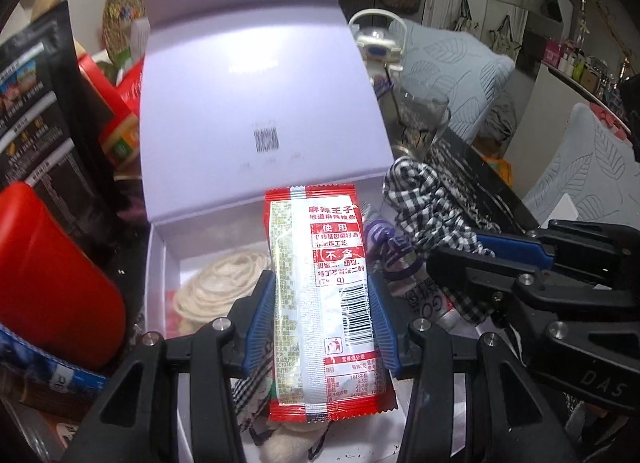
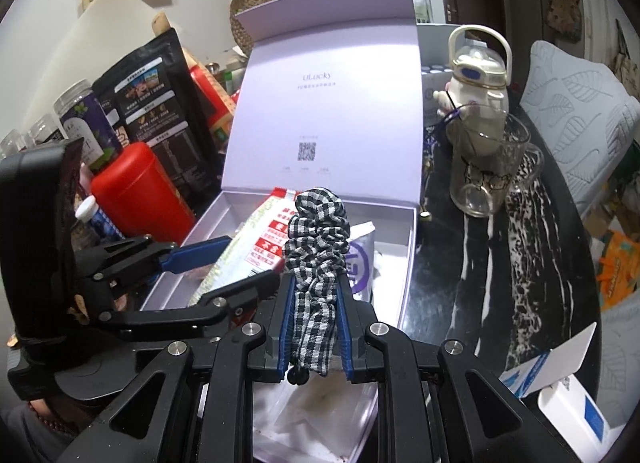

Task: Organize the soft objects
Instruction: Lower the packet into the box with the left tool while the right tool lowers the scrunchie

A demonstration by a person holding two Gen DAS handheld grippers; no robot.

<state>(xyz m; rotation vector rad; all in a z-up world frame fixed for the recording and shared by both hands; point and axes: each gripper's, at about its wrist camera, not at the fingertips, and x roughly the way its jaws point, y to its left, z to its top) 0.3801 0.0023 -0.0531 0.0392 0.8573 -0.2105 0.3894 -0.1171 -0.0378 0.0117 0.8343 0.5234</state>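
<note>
Scrunchie (image 2: 314,259), checked black-and-white, is pinched lengthwise in the right gripper (image 2: 314,327), jaws clamped hard on the fabric, its free end hanging over the open box (image 2: 404,263) at about 12 o'clock of the right wrist view. Left gripper (image 1: 322,327) is closed on a red-and-white snack packet (image 1: 320,287), blue pads pressing both long edges; the packet stands up over the same box, and in the left wrist view the scrunchie sits just beside it at 2 o'clock. Box already holds a coil of cream cord (image 1: 220,283) at 9 o'clock of the packet, a purple-printed sachet (image 2: 360,259) and some fabric nearer the camera; the lid (image 1: 256,83) stands upright at 12 o'clock. Risks, as I judge them: both grippers converge on one small opening, so fingers or loads may collide. The packet is glossy and held by the edges only, so it could buckle or slip, or land propped on the cord. The scrunchie may snag on a pad on release. A knock to the lid could shift the box toward the glass mug (image 2: 488,171) standing near it on the counter (image 2: 500,283) at 2 o'clock.
</note>
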